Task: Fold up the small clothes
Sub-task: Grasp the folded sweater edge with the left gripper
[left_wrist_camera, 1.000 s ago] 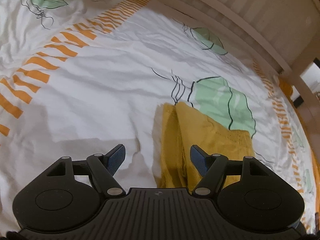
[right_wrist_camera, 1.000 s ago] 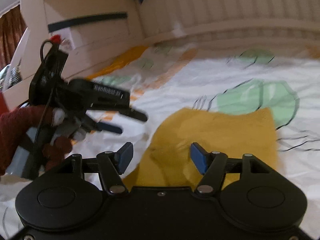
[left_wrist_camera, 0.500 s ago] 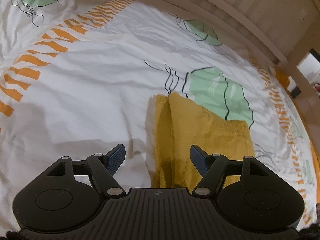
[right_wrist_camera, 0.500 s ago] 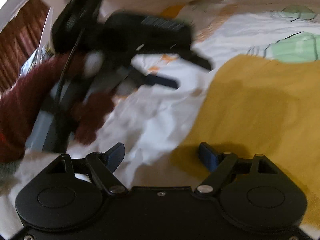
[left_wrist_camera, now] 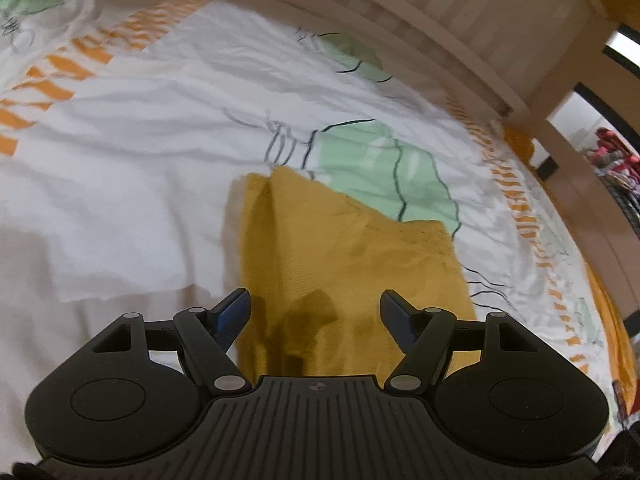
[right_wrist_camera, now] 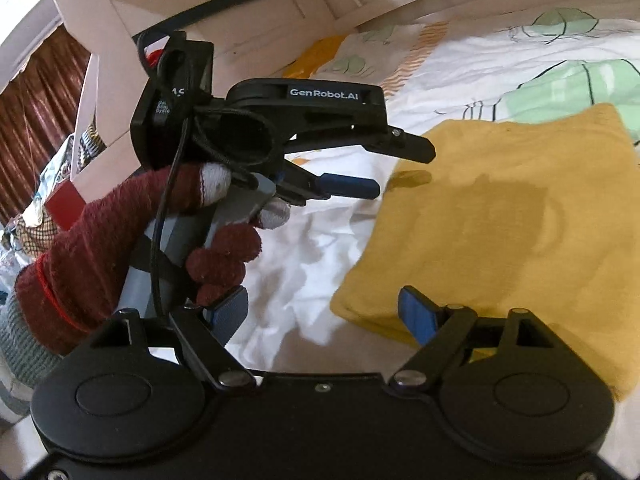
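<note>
A mustard-yellow garment (left_wrist_camera: pixel 352 256) lies on the bed's printed duvet (left_wrist_camera: pixel 132 184), its far edge overlapping the large green leaf motif (left_wrist_camera: pixel 384 164) of the print. It already looks folded into a rough rectangle, with a doubled layer showing as a ridge along the side farthest from that leaf.

The left hand-held gripper (left_wrist_camera: pixel 316 312) hovers over the near end of the garment with its jaws spread wide and nothing between them. In the right wrist view the right hand-held gripper (right_wrist_camera: pixel 324 312) is likewise spread and empty, straddling the garment's near corner; one blue pad (right_wrist_camera: pixel 416 312) sits above the cloth, the other above bare duvet. The same view shows the left tool gripped by a hand in a maroon knit glove (right_wrist_camera: pixel 132 240).

The cloth looks like a soft, light knit: limp, no stiffness, likely to sag and drag along the duvet instead of holding shape. It should not be slippery or fragile. A sensible hold is at the two corners of the end farthest from the green leaf, pinching all layers together so the stacked fold does not slide apart.
</note>
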Action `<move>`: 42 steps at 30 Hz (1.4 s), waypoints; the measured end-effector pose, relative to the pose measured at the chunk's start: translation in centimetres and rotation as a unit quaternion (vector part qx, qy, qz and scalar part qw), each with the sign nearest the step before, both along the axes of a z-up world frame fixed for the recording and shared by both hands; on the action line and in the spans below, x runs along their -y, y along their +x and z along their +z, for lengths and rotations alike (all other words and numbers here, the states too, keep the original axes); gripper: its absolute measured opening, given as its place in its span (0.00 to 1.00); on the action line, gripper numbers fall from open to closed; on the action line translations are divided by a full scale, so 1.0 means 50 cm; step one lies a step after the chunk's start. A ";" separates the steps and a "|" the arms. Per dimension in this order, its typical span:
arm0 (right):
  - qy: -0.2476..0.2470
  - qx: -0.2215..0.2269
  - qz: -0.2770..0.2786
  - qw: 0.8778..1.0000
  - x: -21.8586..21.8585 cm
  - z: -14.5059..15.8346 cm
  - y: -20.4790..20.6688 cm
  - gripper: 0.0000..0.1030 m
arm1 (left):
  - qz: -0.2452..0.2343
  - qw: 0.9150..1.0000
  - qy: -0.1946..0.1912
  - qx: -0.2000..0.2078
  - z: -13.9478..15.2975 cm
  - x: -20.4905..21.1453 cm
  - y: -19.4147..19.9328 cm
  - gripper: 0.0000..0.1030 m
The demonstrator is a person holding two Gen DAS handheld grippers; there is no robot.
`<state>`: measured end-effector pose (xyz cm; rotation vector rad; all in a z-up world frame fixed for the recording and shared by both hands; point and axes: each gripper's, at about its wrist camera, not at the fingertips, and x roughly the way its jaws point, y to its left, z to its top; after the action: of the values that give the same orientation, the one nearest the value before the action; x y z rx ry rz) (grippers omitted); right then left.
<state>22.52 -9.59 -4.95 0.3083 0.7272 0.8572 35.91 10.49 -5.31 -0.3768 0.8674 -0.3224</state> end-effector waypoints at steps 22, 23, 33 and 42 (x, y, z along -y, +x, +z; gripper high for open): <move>0.011 -0.032 -0.030 0.999 0.025 -0.010 -0.017 0.89 | 0.042 0.999 -0.010 -0.001 -0.025 0.000 -0.020 0.18; 0.012 -0.031 -0.030 0.999 0.027 -0.009 -0.017 0.90 | 0.050 0.999 -0.011 -0.005 -0.028 -0.004 -0.024 0.18; 0.022 -0.035 -0.055 0.998 0.059 -0.005 0.000 0.90 | 0.033 0.999 0.031 -0.008 -0.034 0.007 -0.023 0.32; 0.002 -0.021 -0.123 0.992 0.130 0.013 0.029 0.98 | 0.031 0.998 -0.032 -0.035 -0.074 -0.046 -0.018 0.51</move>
<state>23.95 -16.07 -4.30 0.4110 0.7104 0.6207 35.03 12.80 -9.03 -0.4746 0.9131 -0.2820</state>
